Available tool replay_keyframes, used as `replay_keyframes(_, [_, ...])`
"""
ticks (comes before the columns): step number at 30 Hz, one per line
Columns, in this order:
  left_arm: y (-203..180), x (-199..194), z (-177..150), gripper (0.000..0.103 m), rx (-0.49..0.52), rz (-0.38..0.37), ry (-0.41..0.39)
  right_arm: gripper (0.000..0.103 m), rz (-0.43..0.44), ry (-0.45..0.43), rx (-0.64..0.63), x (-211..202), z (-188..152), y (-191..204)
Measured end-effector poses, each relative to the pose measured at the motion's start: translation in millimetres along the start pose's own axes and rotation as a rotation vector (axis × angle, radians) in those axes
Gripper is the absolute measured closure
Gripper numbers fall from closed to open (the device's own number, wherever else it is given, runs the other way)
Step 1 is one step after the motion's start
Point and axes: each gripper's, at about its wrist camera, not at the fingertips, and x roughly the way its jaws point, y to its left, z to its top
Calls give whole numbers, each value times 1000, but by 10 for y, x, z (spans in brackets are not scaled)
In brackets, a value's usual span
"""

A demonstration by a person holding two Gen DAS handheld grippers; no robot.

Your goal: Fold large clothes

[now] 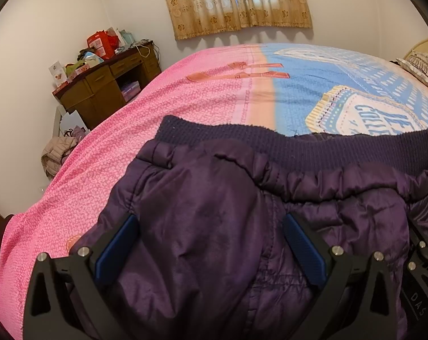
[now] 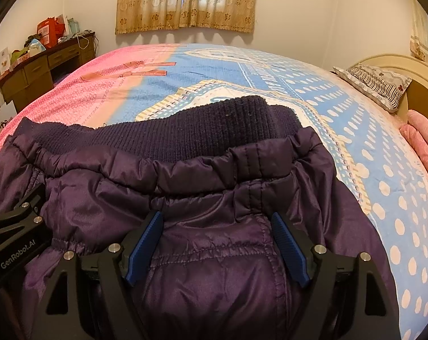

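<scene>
A dark purple padded jacket (image 1: 214,212) lies on the bed, its navy ribbed hem band (image 1: 242,136) at the far edge. My left gripper (image 1: 211,221) is open, its blue pads resting on the jacket's left part. My right gripper (image 2: 216,218) is open, its blue pads on the jacket (image 2: 214,269) at its right part, just below the gathered seam and the ribbed band (image 2: 214,124). Each gripper shows at the edge of the other's view. Neither holds any cloth.
The bed (image 1: 146,130) has a pink and blue printed cover (image 2: 383,170). A cluttered brown desk (image 1: 106,82) stands at the far left by the wall, a pale jacket (image 1: 58,153) on the floor beside it. A patterned pillow (image 2: 375,82) and headboard lie at the right.
</scene>
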Motion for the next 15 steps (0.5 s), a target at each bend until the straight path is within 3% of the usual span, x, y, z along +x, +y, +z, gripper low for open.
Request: replay_keyframes(15, [-43, -6, -12, 0, 8, 15, -1, 23, -56, -1, -41, 18, 7, 117])
